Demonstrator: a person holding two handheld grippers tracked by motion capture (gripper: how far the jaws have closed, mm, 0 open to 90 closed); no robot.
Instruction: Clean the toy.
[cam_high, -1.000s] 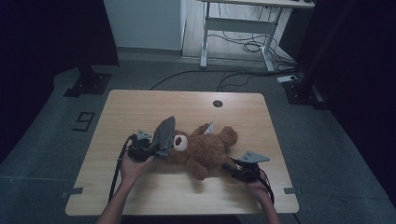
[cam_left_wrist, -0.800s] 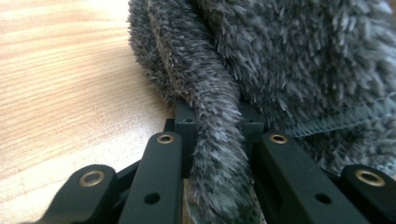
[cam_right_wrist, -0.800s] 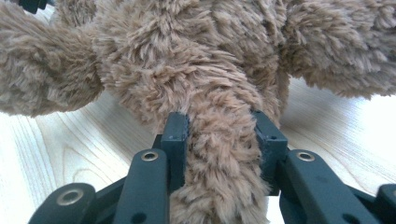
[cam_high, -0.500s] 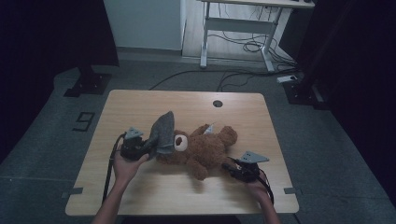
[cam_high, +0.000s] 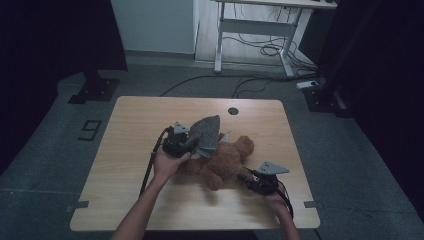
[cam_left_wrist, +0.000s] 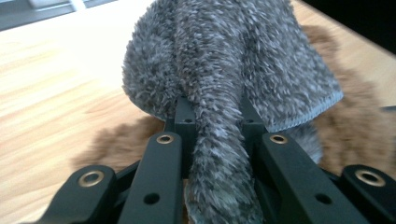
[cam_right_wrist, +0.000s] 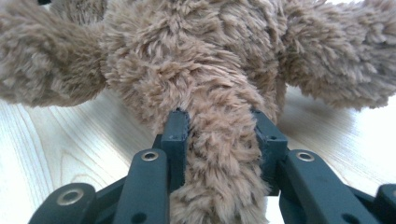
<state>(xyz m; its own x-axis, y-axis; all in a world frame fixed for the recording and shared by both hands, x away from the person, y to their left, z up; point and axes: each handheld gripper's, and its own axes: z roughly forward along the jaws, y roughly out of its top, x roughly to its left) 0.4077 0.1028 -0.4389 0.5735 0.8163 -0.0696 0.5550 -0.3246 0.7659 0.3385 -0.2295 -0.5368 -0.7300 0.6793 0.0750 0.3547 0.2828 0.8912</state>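
From the high view, a brown teddy bear (cam_high: 225, 159) lay on the wooden table (cam_high: 125, 150), near its middle. The left gripper (cam_high: 186, 144) held a grey cloth (cam_high: 206, 134) lifted over the bear's head end, probably to drape or wipe it. The right gripper (cam_high: 250, 179) sat at the bear's near side, likely to pin it in place.

In the left gripper view, the jaws were clenched on a bunched fold of the cloth (cam_left_wrist: 224, 70), its free edge hanging over brown fur (cam_left_wrist: 355, 121).

In the right gripper view, the jaws grasped a furry limb of the bear (cam_right_wrist: 219, 135), with the body just beyond resting on the table (cam_right_wrist: 70, 140).
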